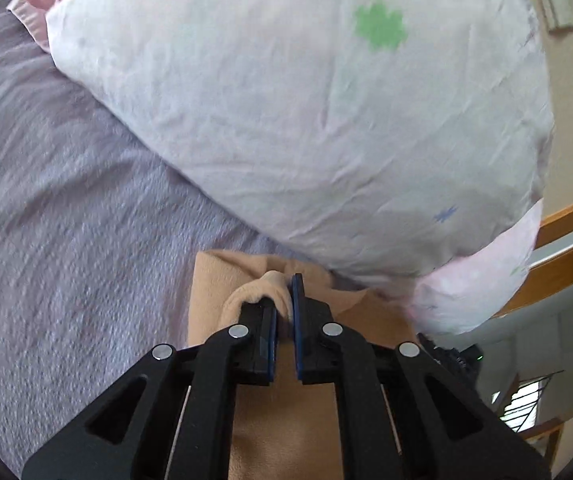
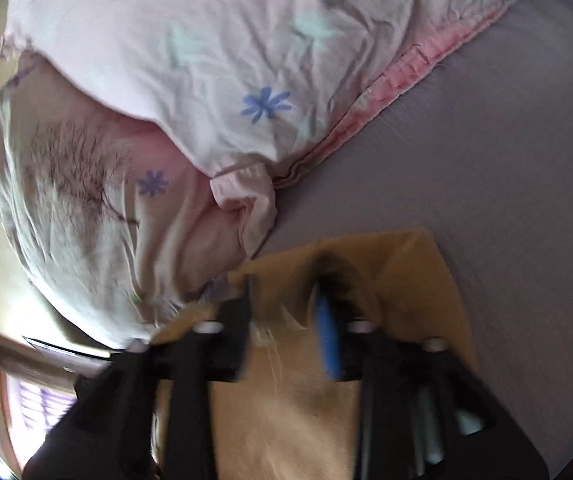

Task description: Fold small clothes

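A small tan garment (image 1: 222,280) lies on the lilac bedspread (image 1: 66,220), close below a pillow. My left gripper (image 1: 284,292) is shut on a bunched fold of the tan cloth, which sticks out between the blue pads. In the right wrist view the same tan garment (image 2: 406,280) spreads under my right gripper (image 2: 286,300). That view is blurred by motion. The right jaws stand apart, with cloth showing between and below them; I cannot tell whether they touch it.
A large white and pink pillow (image 1: 286,100) with flower prints lies just beyond the garment; it also fills the right wrist view (image 2: 206,60). A wooden bed frame (image 1: 566,216) and a window (image 1: 526,400) are at the right. Lilac bedspread (image 2: 506,140) extends right.
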### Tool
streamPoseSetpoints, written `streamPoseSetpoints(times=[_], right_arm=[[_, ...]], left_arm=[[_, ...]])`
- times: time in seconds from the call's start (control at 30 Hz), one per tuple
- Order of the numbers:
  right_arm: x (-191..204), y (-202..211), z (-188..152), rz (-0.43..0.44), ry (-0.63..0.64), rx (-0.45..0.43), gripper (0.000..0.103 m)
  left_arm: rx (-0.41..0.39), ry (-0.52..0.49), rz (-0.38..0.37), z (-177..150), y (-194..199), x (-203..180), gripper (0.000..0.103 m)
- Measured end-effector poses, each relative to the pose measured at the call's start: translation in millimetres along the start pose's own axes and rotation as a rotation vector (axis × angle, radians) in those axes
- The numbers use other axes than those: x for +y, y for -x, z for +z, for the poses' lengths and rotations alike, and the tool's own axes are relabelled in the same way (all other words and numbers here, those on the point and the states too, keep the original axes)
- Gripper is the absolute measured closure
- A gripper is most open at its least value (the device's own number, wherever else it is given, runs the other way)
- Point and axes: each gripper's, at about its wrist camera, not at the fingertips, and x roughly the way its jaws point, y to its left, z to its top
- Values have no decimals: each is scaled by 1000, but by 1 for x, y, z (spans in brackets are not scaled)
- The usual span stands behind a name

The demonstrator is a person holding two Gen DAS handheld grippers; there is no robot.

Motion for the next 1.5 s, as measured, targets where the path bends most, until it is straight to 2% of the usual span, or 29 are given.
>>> streamPoseSetpoints(times=[0.03,0.1,0.2,0.23,0.27,0.3,0.33,0.37,0.4,0.43,0.53,0.6,0.67,0.83,0.87,0.93,1.07,1.13,1.2,1.27,1.33,1.43,1.5], right_arm=[[-2,4,2,9,-21,-21,53],[-3,16,4,0,-34,-63,34],[-2,41,-1,-12,1,-111,23],[-3,47,-4,-5,14,-115,22],[-2,56,-10,4,37,-119,21],[-4,66,-14,6,57,-126,19],[-4,74,-19,8,76,-134,19],[-4,80,-27,11,101,-138,19],[4,77,-29,9,114,-133,19],[5,79,-34,9,127,-124,19],[16,84,-47,29,158,-106,19],[24,95,-54,35,187,-105,18],[33,97,-60,39,221,-103,14],[43,93,-77,63,272,-51,13],[44,92,-79,64,275,-44,13],[46,92,-82,67,286,-30,13],[46,99,-86,68,322,-37,13],[42,103,-85,74,318,-42,12],[37,108,-83,82,304,-42,12],[30,115,-82,90,292,-47,12],[24,125,-80,95,285,-63,12],[14,143,-77,104,260,-106,12],[5,157,-75,116,232,-145,12]], left_arm=[[-16,5,-19,2,6,0,97],[-40,-5,-24,3,19,-2,96],[-34,-38,-2,-4,34,-4,96],[-45,-32,-38,-8,43,-1,96],[-58,-23,-55,-9,48,1,91],[-102,-15,-39,-8,55,4,62],[-175,-10,23,-7,66,7,38],[-226,-7,59,2,69,8,8],[-263,-18,67,4,74,8,9],[-258,-30,60,5,73,6,9],[-139,-30,44,0,69,4,9],[-57,-82,90,-19,67,-4,16],[21,-122,104,-44,58,-9,21],[177,-122,119,-89,28,2,37],[183,-124,127,-90,24,4,41],[155,-144,136,-91,23,3,43],[131,-86,133,-95,5,-1,73],[147,-67,148,-91,-6,-7,87],[135,-25,137,-89,-7,-11,90],[121,22,89,-83,4,-12,90],[95,21,59,-79,12,-31,91],[81,-44,-2,-80,16,-87,91],[94,-113,-40,-92,-1,-140,91]])
